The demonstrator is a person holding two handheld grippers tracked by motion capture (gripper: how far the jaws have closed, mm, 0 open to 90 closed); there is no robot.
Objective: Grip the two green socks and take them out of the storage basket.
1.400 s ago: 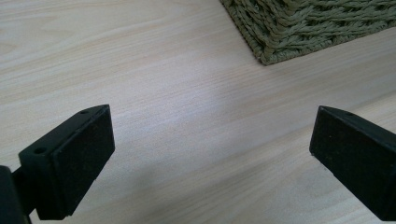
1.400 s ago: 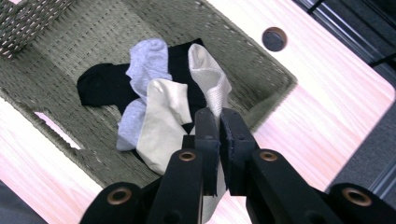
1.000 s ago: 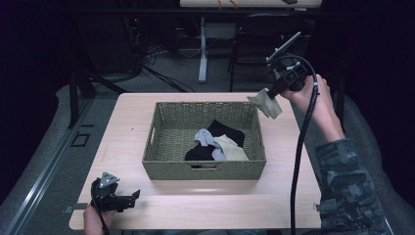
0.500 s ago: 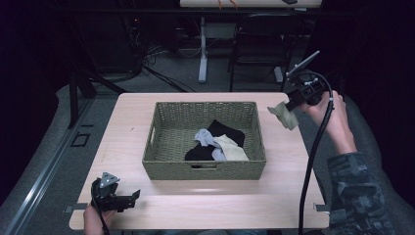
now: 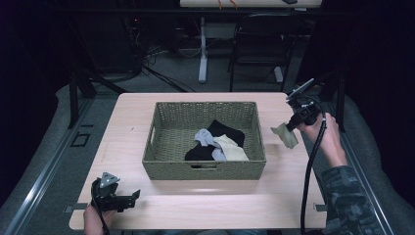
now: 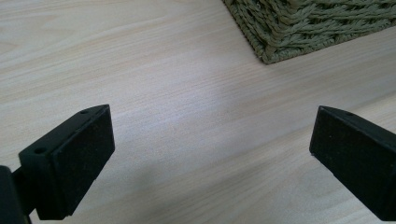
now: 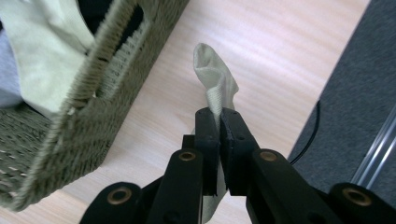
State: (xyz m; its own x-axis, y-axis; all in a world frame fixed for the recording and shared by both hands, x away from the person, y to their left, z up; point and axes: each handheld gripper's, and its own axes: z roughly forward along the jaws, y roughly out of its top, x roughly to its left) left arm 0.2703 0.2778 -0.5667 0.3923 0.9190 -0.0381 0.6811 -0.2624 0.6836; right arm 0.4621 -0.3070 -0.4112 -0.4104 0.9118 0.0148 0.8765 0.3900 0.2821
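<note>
Right claw clamped tight on a pale sock, jaws closed with only thin cloth between them. Held near one end, so most of the sock hanging loose past and under the jaws, folded on itself. Just below the claw, bare table; just beside it, toward the middle, the right wall of the basket, with the sock outside that wall and apart from it. Inside the basket, farther from the claw, more socks in a heap: black, grey and cream. Likely very light and soft, no stiffness at all, so prone to swing and drape with any move; not fragile, not slippery against the pads. Best gripped at a thick fold or the cuff, where the cloth bunches and cannot slide out. Far from this claw, at the near left corner of the table, left claw wide open, holding nothing, low over bare wood.
</note>
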